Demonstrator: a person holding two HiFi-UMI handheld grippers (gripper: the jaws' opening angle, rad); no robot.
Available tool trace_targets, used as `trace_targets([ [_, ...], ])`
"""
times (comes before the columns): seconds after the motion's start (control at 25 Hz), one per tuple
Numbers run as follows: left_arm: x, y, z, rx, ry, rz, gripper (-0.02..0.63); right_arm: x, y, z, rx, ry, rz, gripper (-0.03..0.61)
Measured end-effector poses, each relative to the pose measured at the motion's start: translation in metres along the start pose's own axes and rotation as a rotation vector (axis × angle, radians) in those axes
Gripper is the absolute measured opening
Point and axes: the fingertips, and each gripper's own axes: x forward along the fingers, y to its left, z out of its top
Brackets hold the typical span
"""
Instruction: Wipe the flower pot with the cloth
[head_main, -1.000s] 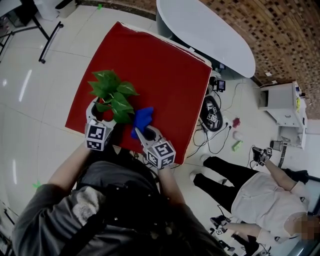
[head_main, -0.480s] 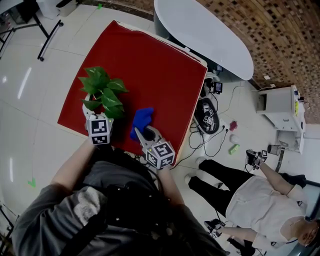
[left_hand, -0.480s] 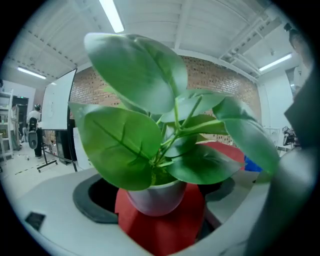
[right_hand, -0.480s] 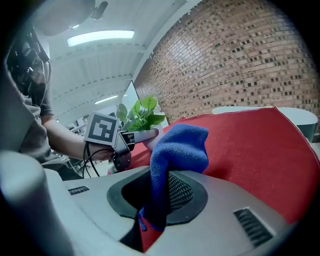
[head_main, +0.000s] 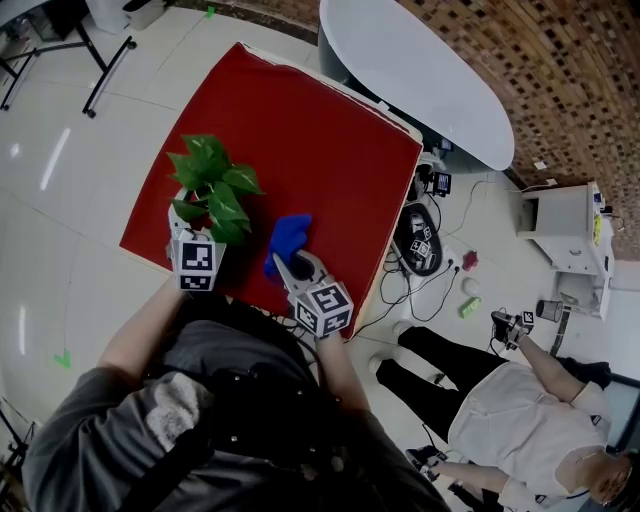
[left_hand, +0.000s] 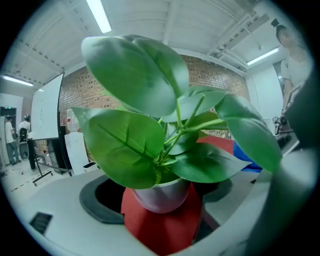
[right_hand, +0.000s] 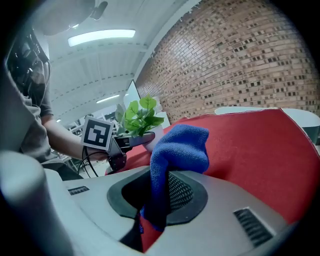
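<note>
One flower pot (left_hand: 162, 192) stands between the wide, just-closing jaws of the left claw (head_main: 198, 232), by the counter (head_main: 320, 140)'s near edge; the right claw (head_main: 290, 264) grips one cloth (head_main: 288, 238).

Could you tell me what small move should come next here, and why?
Probably finish closing the left gripper on the pot. Its jaws have just been closing, but the pot stands between them with gaps on both sides, so nothing steadies it yet. The right gripper clamps the cloth, ready to wipe.
</note>
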Motion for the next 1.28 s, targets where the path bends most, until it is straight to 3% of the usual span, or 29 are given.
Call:
trace_targets([
  [0.16, 0.0, -0.001, -0.004, 0.059, -0.028, -0.12, 0.442, 0.016, 0.004, 0.004, -0.025, 0.006, 0.019, 0.075],
  [0.4, 0.001, 0.005, -0.011, 0.085, -0.043, -0.276, 0.442, 0.052, -0.001, 0.021, -0.052, 0.018, 0.034, 0.075],
  [1.04, 0.019, 0.03, -0.013, 0.187, -0.058, -0.659, 0.442, 0.172, -0.039, 0.065, -0.239, 0.106, 0.1, 0.075],
  [1.28, 0.035, 0.041, -0.001, 0.166, -0.057, -0.741, 0.442, 0.201, -0.039, 0.083, -0.284, 0.127, 0.176, 0.075],
])
